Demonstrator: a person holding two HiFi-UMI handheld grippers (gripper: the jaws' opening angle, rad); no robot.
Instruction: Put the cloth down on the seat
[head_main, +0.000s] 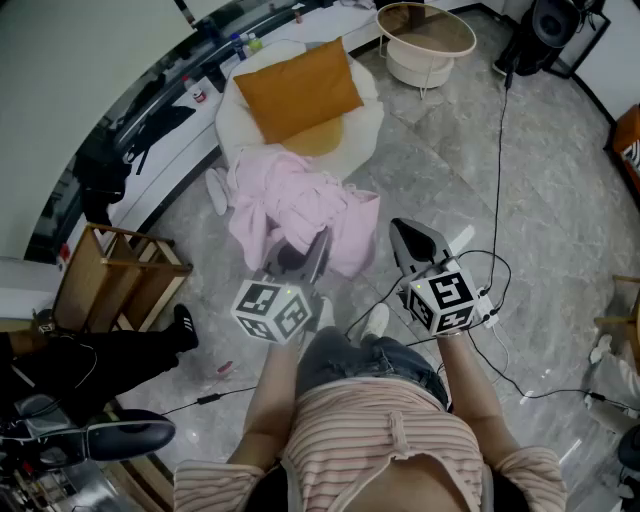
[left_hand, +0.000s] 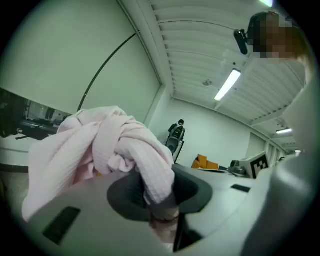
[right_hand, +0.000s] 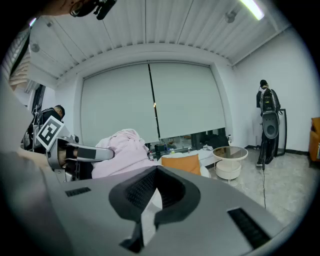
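Observation:
A bunched pink cloth (head_main: 290, 205) hangs from my left gripper (head_main: 305, 250), which is shut on a fold of it. In the left gripper view the cloth (left_hand: 110, 145) is pinched between the dark pads of the left gripper (left_hand: 157, 197) and piles up over them. The cloth hangs in front of the seat, a round white chair (head_main: 365, 125) with an orange cushion (head_main: 298, 88), and overlaps its near edge. My right gripper (head_main: 415, 240) stands to the right of the cloth, shut and holding nothing. The right gripper view shows the right gripper (right_hand: 155, 197), the cloth (right_hand: 122, 150) and the cushion (right_hand: 181, 162).
A round side table (head_main: 425, 40) stands behind the seat on the right. A wooden rack (head_main: 115, 275) is at the left, with a person's black shoe (head_main: 185, 325) near it. A black cable (head_main: 498, 180) runs across the marble floor on the right.

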